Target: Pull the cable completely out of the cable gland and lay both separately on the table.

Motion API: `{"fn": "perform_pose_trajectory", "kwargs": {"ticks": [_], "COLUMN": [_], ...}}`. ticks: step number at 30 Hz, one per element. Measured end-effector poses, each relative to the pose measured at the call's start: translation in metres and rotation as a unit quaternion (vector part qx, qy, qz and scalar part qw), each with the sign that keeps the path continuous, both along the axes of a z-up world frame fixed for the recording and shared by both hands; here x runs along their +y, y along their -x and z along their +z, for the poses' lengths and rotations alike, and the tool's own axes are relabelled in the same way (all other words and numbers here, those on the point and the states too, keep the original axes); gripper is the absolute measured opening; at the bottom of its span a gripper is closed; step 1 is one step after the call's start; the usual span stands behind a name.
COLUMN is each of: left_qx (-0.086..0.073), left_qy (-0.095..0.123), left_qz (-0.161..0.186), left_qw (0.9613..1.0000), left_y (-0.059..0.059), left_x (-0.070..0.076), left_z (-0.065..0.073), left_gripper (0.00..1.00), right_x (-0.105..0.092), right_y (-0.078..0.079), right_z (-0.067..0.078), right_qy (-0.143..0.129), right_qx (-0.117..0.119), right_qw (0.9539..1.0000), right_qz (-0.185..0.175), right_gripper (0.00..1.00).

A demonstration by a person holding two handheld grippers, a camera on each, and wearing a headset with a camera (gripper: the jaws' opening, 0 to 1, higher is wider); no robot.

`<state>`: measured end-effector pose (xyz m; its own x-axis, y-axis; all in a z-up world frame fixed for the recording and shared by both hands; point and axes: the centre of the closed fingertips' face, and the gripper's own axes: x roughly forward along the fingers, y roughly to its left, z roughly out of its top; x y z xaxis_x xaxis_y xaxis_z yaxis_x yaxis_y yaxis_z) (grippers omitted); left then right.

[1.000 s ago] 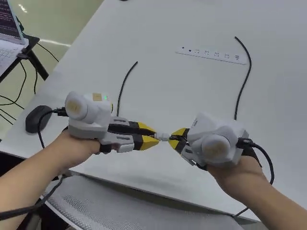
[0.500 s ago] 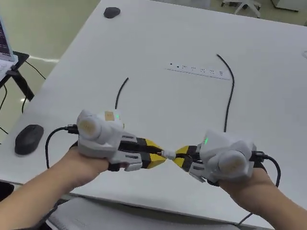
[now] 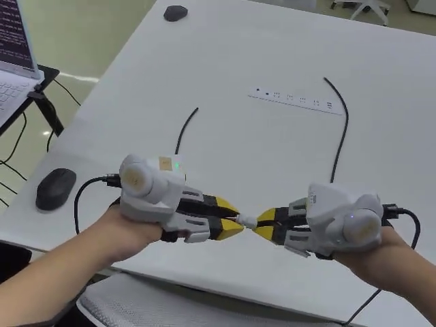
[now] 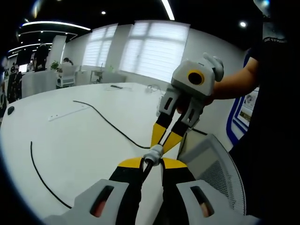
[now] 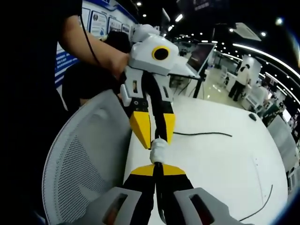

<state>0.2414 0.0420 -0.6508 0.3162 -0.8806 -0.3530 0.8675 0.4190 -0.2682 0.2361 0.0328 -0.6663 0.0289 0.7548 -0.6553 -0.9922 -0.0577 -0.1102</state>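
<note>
The person holds both grippers out over the near edge of the white bench (image 3: 259, 48), tips pointed at each other and almost meeting. Between them sits the small white cable gland (image 3: 247, 221), up in the air above the bench edge and not resting on it. The left gripper (image 3: 235, 223) has its yellow-tipped jaws drawn together on the gland's near end. The right gripper (image 3: 261, 226) comes in from the other side, and in the right gripper view a thin black cable (image 5: 158, 180) runs from the gland down through the narrow gap of its nearly closed jaws, so they look clamped on it. The cable is still seated in the gland. Farther back on the bench lie a white power strip (image 3: 296, 101) and a loose black lead (image 3: 184, 129), with a dark mouse (image 3: 56, 189) near the left edge. A grey mesh chair (image 3: 170, 303) stands just below the hands.
</note>
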Motion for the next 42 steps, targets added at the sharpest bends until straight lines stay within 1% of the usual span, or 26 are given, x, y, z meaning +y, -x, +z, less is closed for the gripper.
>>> {"fn": "perform_pose_trajectory", "kwargs": {"ticks": [3, 10, 12, 14, 16, 18, 19, 20, 21, 24, 25, 26, 28, 29, 30, 31, 33, 36, 38, 39, 40, 41, 42], "left_qx": [0.000, -0.003, 0.000, -0.004, 0.004, 0.004, 0.013, 0.017, 0.015, 0.018, 0.021, 0.017, 0.016, 0.012, 0.011, 0.014, 0.022, 0.033, 0.037, 0.047, 0.047, 0.040, 0.038], "left_qy": [0.007, 0.009, 0.013, 0.012, 0.018, 0.018, 0.022, 0.021, 0.022, 0.024, 0.025, 0.024, 0.023, 0.021, 0.020, 0.020, 0.030, 0.033, 0.034, 0.037, 0.036, 0.030, 0.029], "left_qz": [-0.005, -0.020, -0.025, -0.027, -0.037, -0.039, -0.042, -0.045, -0.046, -0.052, -0.057, -0.055, -0.055, -0.054, -0.053, -0.052, -0.048, -0.045, -0.043, -0.040, -0.041, -0.038, -0.038], "left_qw": [1.0000, 0.9998, 0.9996, 0.9996, 0.9991, 0.9991, 0.9988, 0.9986, 0.9986, 0.9982, 0.9978, 0.9981, 0.9981, 0.9982, 0.9983, 0.9984, 0.9982, 0.9979, 0.9978, 0.9974, 0.9974, 0.9980, 0.9981], "left_y": [0.001, 0.006, 0.008, 0.007, 0.012, 0.012, 0.013, 0.013, 0.013, 0.015, 0.017, 0.016, 0.015, 0.014, 0.014, 0.014, 0.013, 0.011, 0.010, 0.010, 0.009, 0.008, 0.007], "left_x": [-0.001, -0.004, -0.005, -0.005, -0.006, -0.007, -0.008, -0.008, -0.008, -0.009, -0.010, -0.009, -0.009, -0.010, -0.010, -0.010, -0.012, -0.015, -0.015, -0.015, -0.015, -0.015, -0.015], "left_z": [0.001, 0.001, 0.002, 0.002, 0.003, 0.003, 0.003, 0.002, 0.003, 0.004, 0.004, 0.004, 0.004, 0.004, 0.003, 0.003, 0.003, 0.002, 0.003, 0.003, 0.003, 0.002, 0.002], "left_gripper": [0.15, 0.16, 0.17, 0.18, 0.16, 0.16, 0.16, 0.16, 0.16, 0.16, 0.15, 0.15, 0.15, 0.15, 0.15, 0.15, 0.15, 0.15, 0.14, 0.14, 0.14, 0.14, 0.14], "right_x": [-0.001, -0.002, -0.001, -0.002, -0.002, -0.003, -0.003, -0.004, -0.004, -0.005, -0.005, -0.005, -0.004, -0.004, -0.004, -0.004, -0.006, -0.008, -0.009, -0.010, -0.010, -0.010, -0.011], "right_y": [0.003, 0.010, 0.014, 0.015, 0.017, 0.017, 0.018, 0.017, 0.018, 0.016, 0.014, 0.014, 0.014, 0.014, 0.014, 0.013, 0.013, 0.012, 0.011, 0.011, 0.010, 0.008, 0.006], "right_z": [0.001, 0.000, 0.001, 0.000, 0.001, 0.002, 0.002, 0.002, 0.002, 0.001, 0.001, 0.001, 0.001, 0.000, 0.000, -0.001, -0.002, -0.004, -0.003, -0.002, -0.003, -0.003, -0.004], "right_qy": [0.000, -0.002, -0.005, -0.003, -0.005, -0.006, -0.007, -0.007, -0.008, -0.011, -0.012, -0.014, -0.015, -0.015, -0.014, -0.015, -0.014, -0.019, -0.024, -0.025, -0.025, -0.026, -0.026], "right_qx": [0.010, 0.026, 0.031, 0.034, 0.036, 0.039, 0.041, 0.042, 0.046, 0.052, 0.057, 0.062, 0.065, 0.066, 0.071, 0.071, 0.074, 0.084, 0.092, 0.098, 0.108, 0.113, 0.120], "right_qw": [0.9998, 0.9989, 0.9985, 0.9983, 0.9979, 0.9978, 0.9976, 0.9976, 0.9975, 0.9975, 0.9975, 0.9973, 0.9972, 0.9972, 0.9970, 0.9970, 0.9969, 0.9962, 0.9955, 0.9948, 0.9937, 0.9929, 0.9915], "right_qz": [0.015, 0.038, 0.045, 0.047, 0.054, 0.053, 0.055, 0.054, 0.054, 0.047, 0.039, 0.037, 0.035, 0.032, 0.028, 0.028, 0.025, 0.017, 0.004, -0.004, -0.014, -0.027, -0.043], "right_gripper": [0.00, 0.00, 0.00, 0.00, 0.00, 0.00, 0.00, 0.00, 0.00, 0.00, 0.00, 0.00, 0.00, 0.00, 0.00, 0.00, 0.00, 0.00, 0.00, 0.00, 0.00, 0.00, 0.00]}}
